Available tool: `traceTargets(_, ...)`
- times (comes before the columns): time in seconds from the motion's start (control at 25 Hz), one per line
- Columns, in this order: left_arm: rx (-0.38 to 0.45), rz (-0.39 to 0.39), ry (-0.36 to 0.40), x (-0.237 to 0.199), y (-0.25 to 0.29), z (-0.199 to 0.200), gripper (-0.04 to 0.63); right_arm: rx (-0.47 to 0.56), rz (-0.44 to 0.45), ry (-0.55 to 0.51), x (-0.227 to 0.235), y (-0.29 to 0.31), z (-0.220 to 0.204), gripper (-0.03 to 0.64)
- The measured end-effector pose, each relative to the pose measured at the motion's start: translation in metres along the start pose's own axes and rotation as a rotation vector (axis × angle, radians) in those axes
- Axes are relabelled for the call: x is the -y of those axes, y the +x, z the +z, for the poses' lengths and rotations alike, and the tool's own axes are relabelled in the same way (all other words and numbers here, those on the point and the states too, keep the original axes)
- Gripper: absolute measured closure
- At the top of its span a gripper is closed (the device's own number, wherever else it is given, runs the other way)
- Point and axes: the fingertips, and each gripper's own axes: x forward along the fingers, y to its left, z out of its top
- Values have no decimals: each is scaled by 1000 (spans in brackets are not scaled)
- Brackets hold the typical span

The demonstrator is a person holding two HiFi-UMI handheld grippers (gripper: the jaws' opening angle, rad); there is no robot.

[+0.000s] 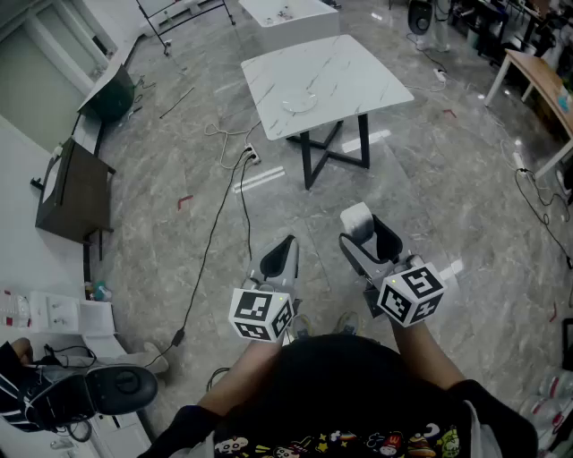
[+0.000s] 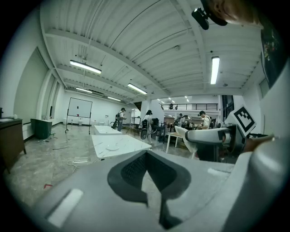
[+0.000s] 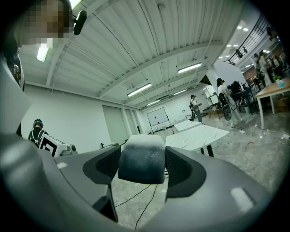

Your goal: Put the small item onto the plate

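Big open workshop with a grey marbled floor (image 1: 430,179): a white marble-top table (image 1: 358,67) on black crossed legs at 12 o'clock, another white table (image 1: 309,11) just behind it, a wooden table (image 1: 537,76) at 2 and a dark brown cabinet (image 1: 76,192) at 9 by the white wall. A black cable (image 1: 212,241) snakes over the floor from 11 to 8. Overhead there's a white ribbed ceiling (image 2: 136,41) with strip lights (image 2: 85,66), plus a whiteboard (image 2: 79,108) and a few people (image 2: 147,118) at the far end.

Open lab hall; cables (image 1: 211,234), desks (image 1: 535,79)
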Motion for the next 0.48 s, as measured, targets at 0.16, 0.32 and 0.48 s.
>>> traceTargets(0.16,-2,0,2,4,5,1,592,-1,-3,1,5,-3,0,285)
traceTargets(0.32,-10,1,1,12,9,0,592,-6,-2,-7,10,-9,-1,285)
traceTargets(0.48,-25,-4,0,30,16,-5,592,-14,-1,-21,20,-21,-1,284)
